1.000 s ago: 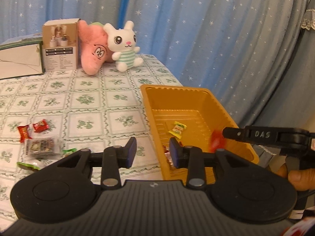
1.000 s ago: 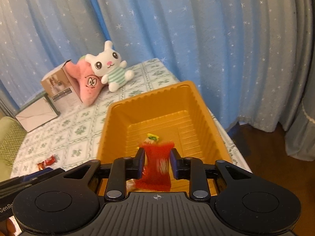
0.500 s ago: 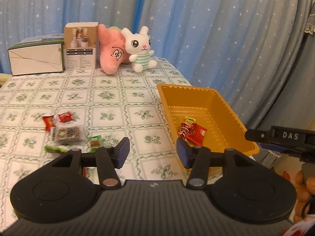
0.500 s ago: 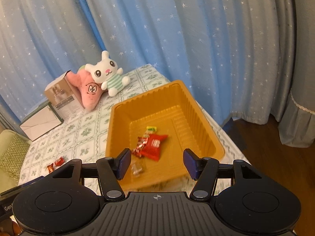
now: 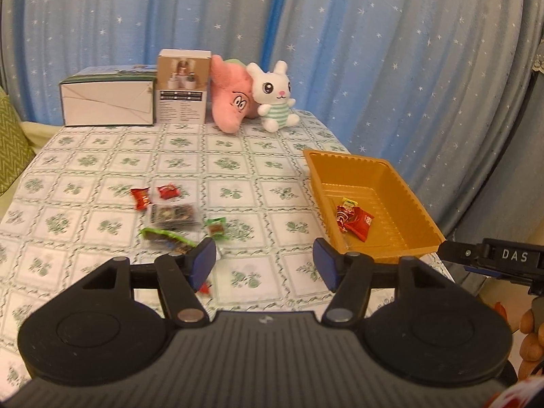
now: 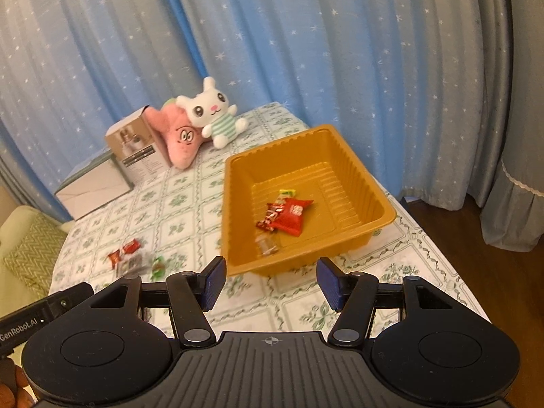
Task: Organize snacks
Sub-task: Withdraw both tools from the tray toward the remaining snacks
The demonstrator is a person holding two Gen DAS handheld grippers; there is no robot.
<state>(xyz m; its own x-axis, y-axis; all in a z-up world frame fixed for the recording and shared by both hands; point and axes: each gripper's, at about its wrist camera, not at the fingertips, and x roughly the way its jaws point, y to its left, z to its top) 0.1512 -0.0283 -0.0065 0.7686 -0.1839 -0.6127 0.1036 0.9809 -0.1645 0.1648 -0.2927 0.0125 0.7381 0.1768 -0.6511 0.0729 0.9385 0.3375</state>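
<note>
An orange tray [image 5: 418, 204] [image 6: 360, 173] sits at the table's right edge with a red snack packet [image 6: 292, 216] [image 5: 360, 226], a yellow-topped candy [image 6: 286, 193] and a small clear-wrapped sweet [image 6: 267, 243] in it. Several loose snacks lie left of it on the cloth: two red packets [image 5: 141, 197], a clear pack of dark pieces [image 5: 175, 216], green wrappers [image 5: 216, 226]. My left gripper [image 5: 264, 267] hangs above the cloth near the loose snacks, its jaws opening with nothing between them. My right gripper [image 6: 270, 284] stands open and empty in front of the tray.
At the table's far side stand a white box [image 5: 107, 103], a brown carton [image 5: 182, 90], a pink plush [image 5: 231, 102] and a white bunny plush [image 5: 275, 97]. Blue starred curtains hang behind. Wooden floor [image 6: 452, 231] lies beyond the right edge. A green cushion [image 6: 30, 248] sits left.
The right gripper opened and let the red packet fall into the tray. Both grippers drew back and rose from the tray. The left jaws spread wider.
</note>
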